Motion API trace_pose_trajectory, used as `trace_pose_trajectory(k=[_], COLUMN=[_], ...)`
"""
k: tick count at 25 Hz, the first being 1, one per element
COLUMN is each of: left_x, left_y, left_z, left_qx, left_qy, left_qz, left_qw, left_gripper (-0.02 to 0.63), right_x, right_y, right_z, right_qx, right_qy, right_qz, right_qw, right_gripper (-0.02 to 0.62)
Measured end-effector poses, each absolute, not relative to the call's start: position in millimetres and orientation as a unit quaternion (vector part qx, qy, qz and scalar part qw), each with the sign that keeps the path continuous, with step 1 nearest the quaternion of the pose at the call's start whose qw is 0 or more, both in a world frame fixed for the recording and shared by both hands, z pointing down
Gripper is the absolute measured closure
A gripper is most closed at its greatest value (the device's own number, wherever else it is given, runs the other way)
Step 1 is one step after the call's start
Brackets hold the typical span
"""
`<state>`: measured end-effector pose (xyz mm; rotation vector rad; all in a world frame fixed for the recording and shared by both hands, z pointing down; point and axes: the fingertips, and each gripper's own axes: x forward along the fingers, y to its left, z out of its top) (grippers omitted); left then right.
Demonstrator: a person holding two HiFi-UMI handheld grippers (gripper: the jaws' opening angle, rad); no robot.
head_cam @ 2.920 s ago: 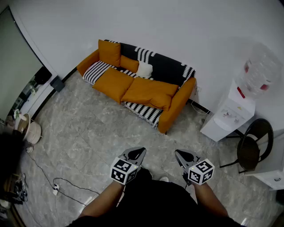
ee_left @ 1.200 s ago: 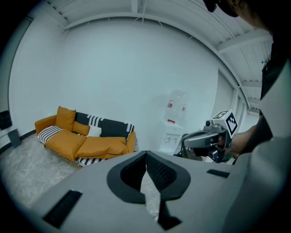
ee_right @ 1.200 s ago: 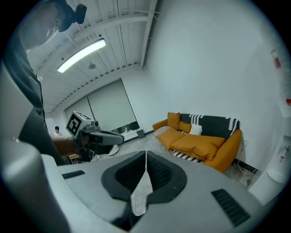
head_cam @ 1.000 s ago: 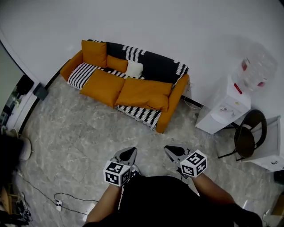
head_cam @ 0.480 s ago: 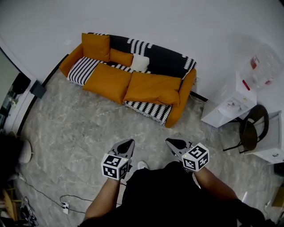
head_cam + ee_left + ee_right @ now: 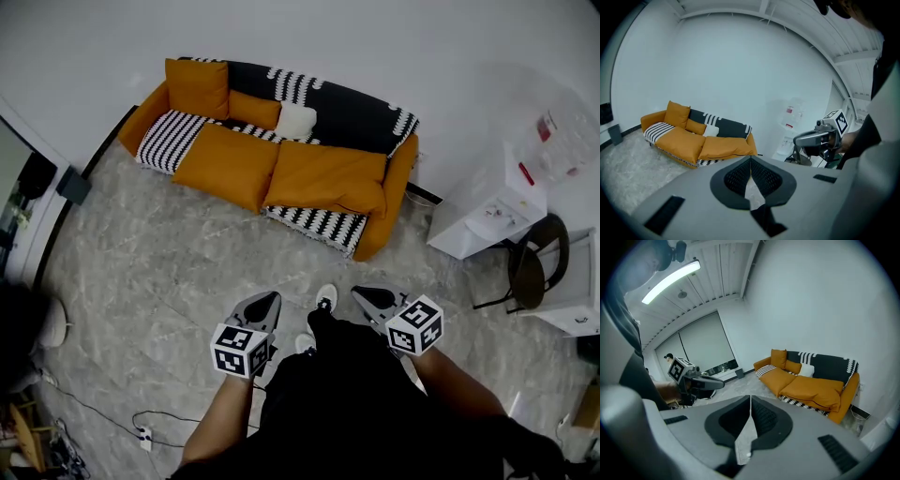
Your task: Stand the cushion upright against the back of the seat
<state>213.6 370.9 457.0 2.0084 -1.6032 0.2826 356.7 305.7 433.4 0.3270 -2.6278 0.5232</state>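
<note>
1. Both tools are out in front, low over the marble floor (image 6: 141,244). The left hand-held gripper (image 6: 267,300) is clenched, jaws pressed together with nothing between them.
2. The right hand-held gripper (image 6: 367,297) is the same: jaws together and empty, with a white shoe (image 6: 325,298) poking out between the pair.
3. The target sits on the orange sofa (image 6: 323,178) against the far wall, well apart from both tools.
4. My pick for the cushion in question is the small orange cushion (image 6: 255,110). It lies low where seat meets back, between the large orange cushion (image 6: 197,87), already upright in the corner, and the white cushion (image 6: 296,120). (From this far off I can't say how far it leans, and the white one could equally be meant.)
5. Step in hand, by my reading: the approach. Nothing has been touched and the cushion is out of reach.
6. The next move calls for closing in on the sofa's left half and opening a jaw pair. Then pinch the cushion by its top edge, probably with the second tool steadying it, tip it up and press it flat to the back.
</note>
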Motion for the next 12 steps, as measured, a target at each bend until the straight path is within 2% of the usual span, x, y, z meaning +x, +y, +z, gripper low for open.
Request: trace_pose_trajectory(k=[12], left_x=[150.6], left_y=[294.2], left_z=[460.4], left_qx=[0.737], left_qy=[-0.599], left_qz=[0.137], left_qw=[0.282], left_gripper=[0.589], right_x=[296.0], right_y=[209.2], right_z=[439.8], right_qx=[0.134], right_qy=[-0.949], right_qz=[0.214], right_qw=[0.186], right_gripper=[0.558])
